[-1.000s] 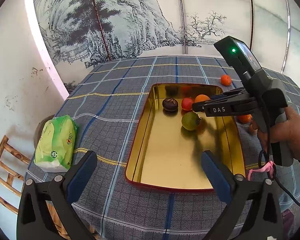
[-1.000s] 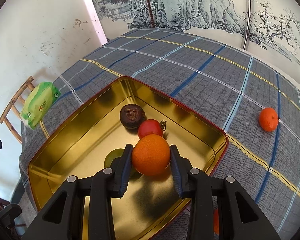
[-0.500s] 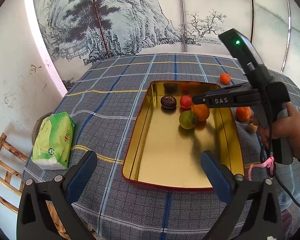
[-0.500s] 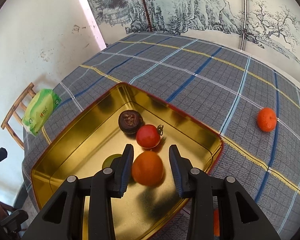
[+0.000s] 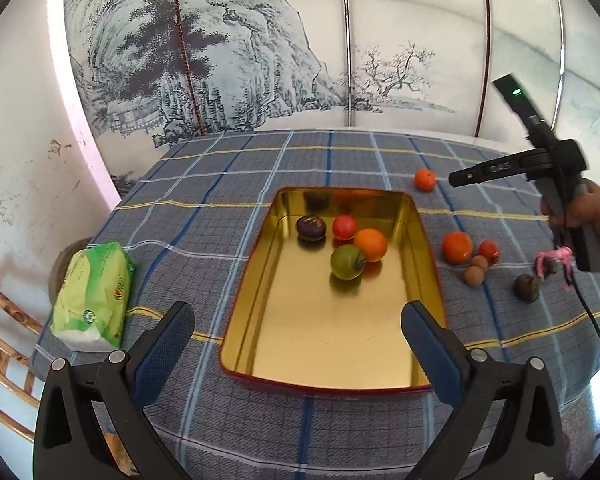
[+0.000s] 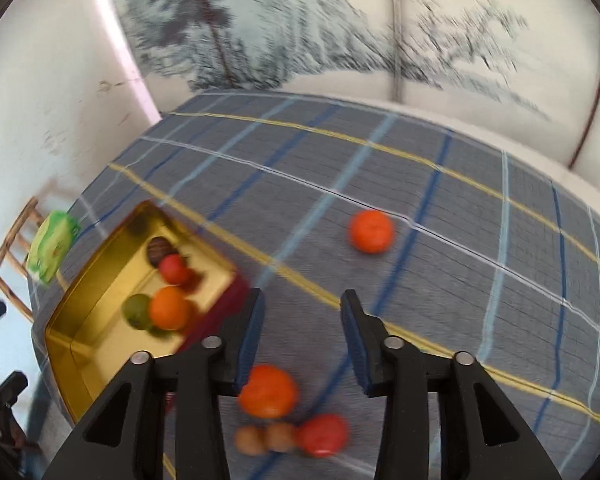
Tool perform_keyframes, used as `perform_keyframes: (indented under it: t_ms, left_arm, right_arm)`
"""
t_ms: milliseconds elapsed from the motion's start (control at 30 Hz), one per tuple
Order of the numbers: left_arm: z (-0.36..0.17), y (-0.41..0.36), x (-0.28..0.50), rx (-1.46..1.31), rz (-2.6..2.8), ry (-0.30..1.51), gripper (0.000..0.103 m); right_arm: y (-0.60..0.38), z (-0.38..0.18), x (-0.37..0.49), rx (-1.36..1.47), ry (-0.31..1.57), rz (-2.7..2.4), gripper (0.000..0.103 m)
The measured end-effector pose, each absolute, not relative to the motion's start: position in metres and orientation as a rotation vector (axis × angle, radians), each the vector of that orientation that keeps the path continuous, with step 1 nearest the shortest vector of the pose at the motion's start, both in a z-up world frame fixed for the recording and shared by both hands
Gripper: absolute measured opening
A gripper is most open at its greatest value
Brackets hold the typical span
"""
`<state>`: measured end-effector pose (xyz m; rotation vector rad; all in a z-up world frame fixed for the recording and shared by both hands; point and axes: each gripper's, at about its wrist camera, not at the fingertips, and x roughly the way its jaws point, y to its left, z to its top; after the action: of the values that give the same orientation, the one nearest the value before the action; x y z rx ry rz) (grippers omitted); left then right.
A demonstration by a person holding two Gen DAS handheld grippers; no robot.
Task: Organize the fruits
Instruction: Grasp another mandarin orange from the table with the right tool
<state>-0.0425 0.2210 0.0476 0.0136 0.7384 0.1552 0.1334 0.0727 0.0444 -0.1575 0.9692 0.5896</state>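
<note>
Now holding four fruits inside the gold tray [image 5: 427,280], all gathered in its far half: a dark brown round fruit [image 5: 311,228] toward the far left, a small red fruit [image 5: 344,227] just beside it, an orange [image 5: 370,245] nearer the tray's right wall, and a green fruit [image 5: 347,262] touching the orange on its near side. Resting on a blue plaid tablecloth [image 5: 204,248] with more fruit loose to the tray's right: a second orange [image 5: 457,247], a red fruit [image 5: 489,251] just beyond that, two small tan fruits [image 5: 477,270] close by, a dark fruit [image 5: 527,288] farther right, and a lone orange [image 5: 425,179] off the tray's far right corner. Left of the tray, well apart, a green tissue pack [image 5: 94,292] near the cloth's edge, with a wooden chair [image 5: 0,344] past it. Left gripper [image 5: 300,330] hanging over the tray's near end, blue pads spread wide, nothing between them. Right gripper [image 6: 301,316] raised over bare cloth to the right of the tray, held in a hand [image 5: 595,224], jaws opening with nothing pinched; seen blurred from its own camera, with the loose orange, tan fruits and red fruit just beneath the fingers.
</note>
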Motion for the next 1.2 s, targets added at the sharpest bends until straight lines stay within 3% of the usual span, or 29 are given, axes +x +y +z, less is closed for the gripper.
perform_keyframes:
  t_ms: [100,667,733,767,933,1200]
  left_arm:
    - [0.049,0.215,-0.038,0.021,0.147,0.738,0.102]
    - [0.045,0.211,-0.016,0.006,0.121,0.769,0.102]
    - [0.043,0.208,-0.015,0.017,0.121,0.777,0.102]
    - [0.042,0.207,-0.014,0.020,0.119,0.780,0.102]
    - [0.051,0.198,-0.019,0.028,0.073,0.755,0.102]
    - [0.051,0.146,-0.014,0.001,-0.201,0.810,0.102]
  right_arm:
    - [0.080,0.036,0.154,-0.204,0.982,0.568,0.053]
    - [0.116,-0.020,0.242,-0.247,1.061,0.502,0.056]
    - [0.120,-0.020,0.243,-0.284,1.062,0.480,0.038]
    - [0.117,-0.018,0.243,-0.252,1.078,0.499,0.038]
    - [0.073,0.008,0.199,-0.163,0.985,0.525,0.038]
    - [-0.091,0.048,0.078,-0.050,0.784,0.320,0.038]
